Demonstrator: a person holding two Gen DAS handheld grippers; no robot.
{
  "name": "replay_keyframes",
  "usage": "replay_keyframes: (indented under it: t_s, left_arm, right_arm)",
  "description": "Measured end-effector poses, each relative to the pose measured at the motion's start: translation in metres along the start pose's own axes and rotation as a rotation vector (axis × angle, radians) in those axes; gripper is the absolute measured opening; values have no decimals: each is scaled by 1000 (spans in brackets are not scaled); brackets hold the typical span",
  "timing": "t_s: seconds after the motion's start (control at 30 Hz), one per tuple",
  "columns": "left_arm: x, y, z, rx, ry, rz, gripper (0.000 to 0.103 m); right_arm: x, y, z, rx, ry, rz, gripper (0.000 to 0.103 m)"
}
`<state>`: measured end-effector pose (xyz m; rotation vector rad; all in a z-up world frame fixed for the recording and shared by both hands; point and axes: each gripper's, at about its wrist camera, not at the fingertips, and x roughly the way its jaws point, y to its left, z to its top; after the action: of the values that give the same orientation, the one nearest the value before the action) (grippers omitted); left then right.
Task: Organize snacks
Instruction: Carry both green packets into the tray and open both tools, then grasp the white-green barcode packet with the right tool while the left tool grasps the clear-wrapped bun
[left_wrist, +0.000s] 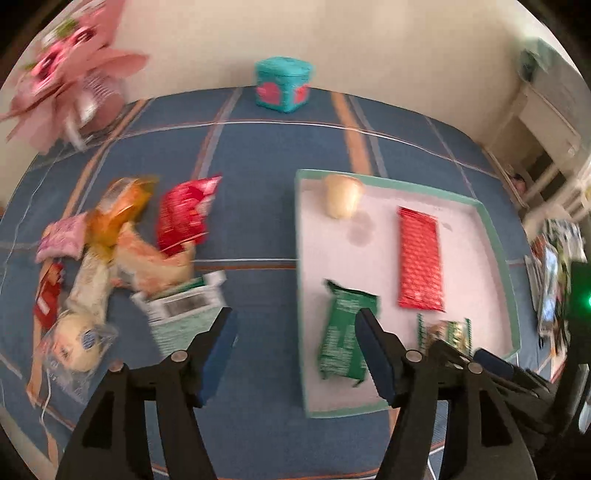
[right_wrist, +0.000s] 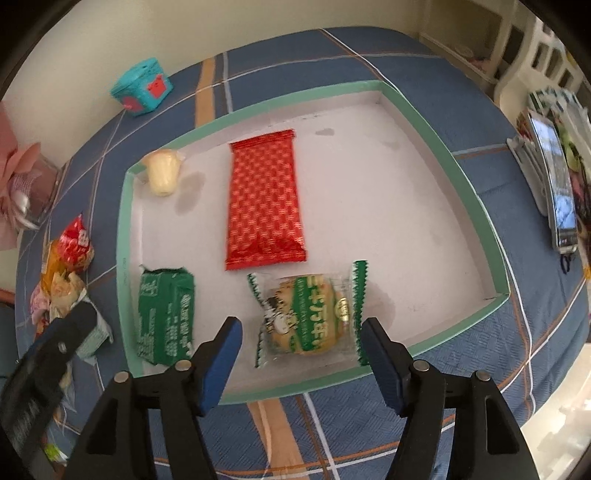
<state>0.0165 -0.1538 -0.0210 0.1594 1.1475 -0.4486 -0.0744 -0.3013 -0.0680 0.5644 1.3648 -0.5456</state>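
Four snacks lie in the shallow green-rimmed white tray (right_wrist: 476, 206) on the blue plaid bed (right_wrist: 517, 350): one red checkered foil packet (right_wrist: 264, 199), one dark green packet (right_wrist: 164, 314), one clear green-striped cookie packet (right_wrist: 310, 314) and one pale yellow jelly cup (right_wrist: 162, 173). The left hand-held gripper (left_wrist: 297, 354) and the right hand-held gripper (right_wrist: 301, 362) both stand open, holding nothing. A loose heap of snack bags (left_wrist: 122, 243) lies left of the tray.
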Motion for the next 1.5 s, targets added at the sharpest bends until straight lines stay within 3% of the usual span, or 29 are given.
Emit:
replay_keyframes:
  t_s: [0.07, 0.13, 0.27, 0.37, 0.53, 0.8, 1.1, 1.27, 1.37, 1.5]
  left_arm:
    - [-3, 19, 0, -51, -7, 37, 78]
    - [-6, 35, -1, -92, -20, 78, 83]
    - [-9, 65, -5, -135, -31, 146, 89]
    - [-10, 80, -8, -152, -31, 173, 92]
    - [-16, 105, -9, -187, -43, 192, 101]
    - [-32, 152, -14, -270, -91, 187, 101]
    - [-46, 199, -19, -354, -116, 169, 101]
    - [-53, 212, -19, -347, -132, 189, 101]
    - [-53, 215, -19, -346, -129, 192, 101]
    - [-39, 216, -19, -355, -66, 177, 101]
  right_arm:
    - [-6, 10, -3, -30, -14, 2, 74]
    - [-12, 20, -7, -57, -30, 17, 84]
    - [-19, 42, -14, -96, -54, 59, 87]
    - [-20, 57, -19, -115, -65, 79, 103]
    - [-19, 81, -23, -138, -69, 126, 103]
    - [-25, 126, -34, -227, -113, 182, 103]
    - [-18, 176, -51, -317, -87, 267, 103]
    - [-12, 196, -58, -344, -80, 296, 103]
    - [-5, 204, -59, -348, -71, 304, 103]
    - [3, 211, -57, -356, -69, 280, 103]
